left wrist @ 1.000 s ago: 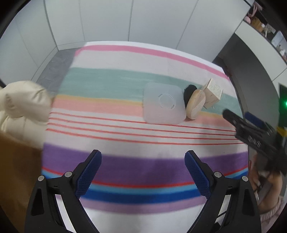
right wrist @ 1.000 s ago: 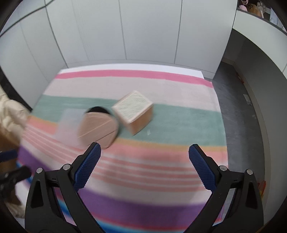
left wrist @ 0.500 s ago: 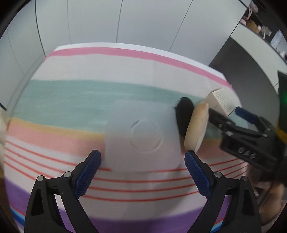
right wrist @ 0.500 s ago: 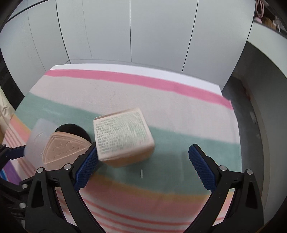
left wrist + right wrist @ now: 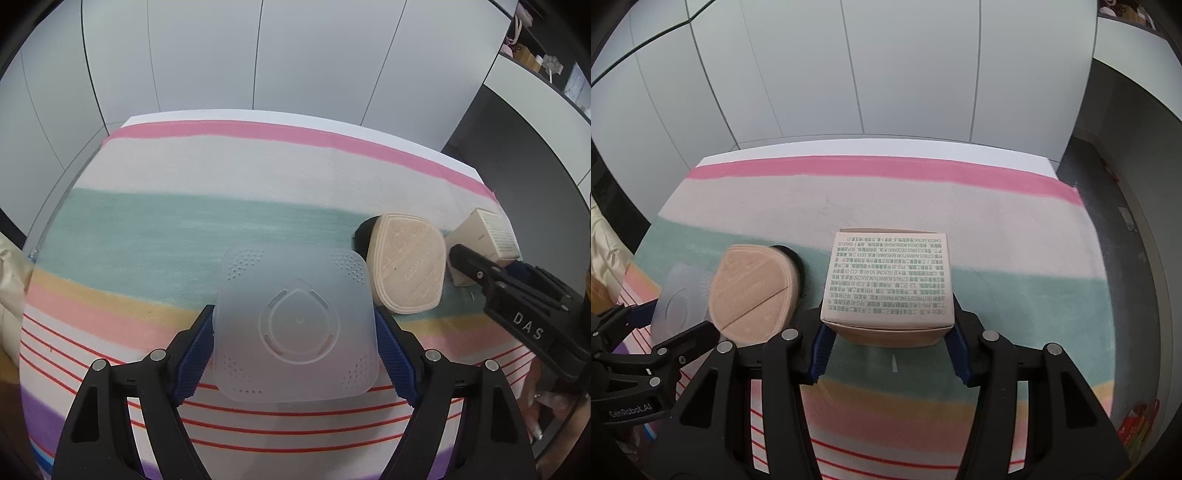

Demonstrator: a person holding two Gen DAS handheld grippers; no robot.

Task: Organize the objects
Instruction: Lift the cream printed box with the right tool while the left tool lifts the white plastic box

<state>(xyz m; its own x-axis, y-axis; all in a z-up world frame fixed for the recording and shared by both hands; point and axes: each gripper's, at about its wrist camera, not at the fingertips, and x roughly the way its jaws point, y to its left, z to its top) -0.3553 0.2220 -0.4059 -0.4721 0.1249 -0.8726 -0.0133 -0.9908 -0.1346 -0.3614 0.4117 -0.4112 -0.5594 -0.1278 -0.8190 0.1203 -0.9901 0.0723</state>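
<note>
1. A grasping step is judged in hand: the left claw (image 5: 295,345), just closing, is pressed on the frosted translucent square plastic lid (image 5: 295,325), flat on the striped worktop (image 5: 221,221).
2. The right claw (image 5: 888,341), just closing, is clamped on the beige printed cardboard box (image 5: 888,284).
3. A tan ridged pad (image 5: 406,266) is seen at two o'clock from the lid; clean lifts are called for next.

The right gripper (image 5: 886,341), jaws just closing, clamps a printed carton (image 5: 888,280) on the striped cloth (image 5: 1015,236); beside it leans a beige pad (image 5: 753,295), perhaps against something black.

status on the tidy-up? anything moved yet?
Done: nothing looks sorted yet. In hand: left claw has just closed on the translucent lid; right claw has just closed on the printed box. Left: the beige puff, still lying on the striped cloth.
</note>
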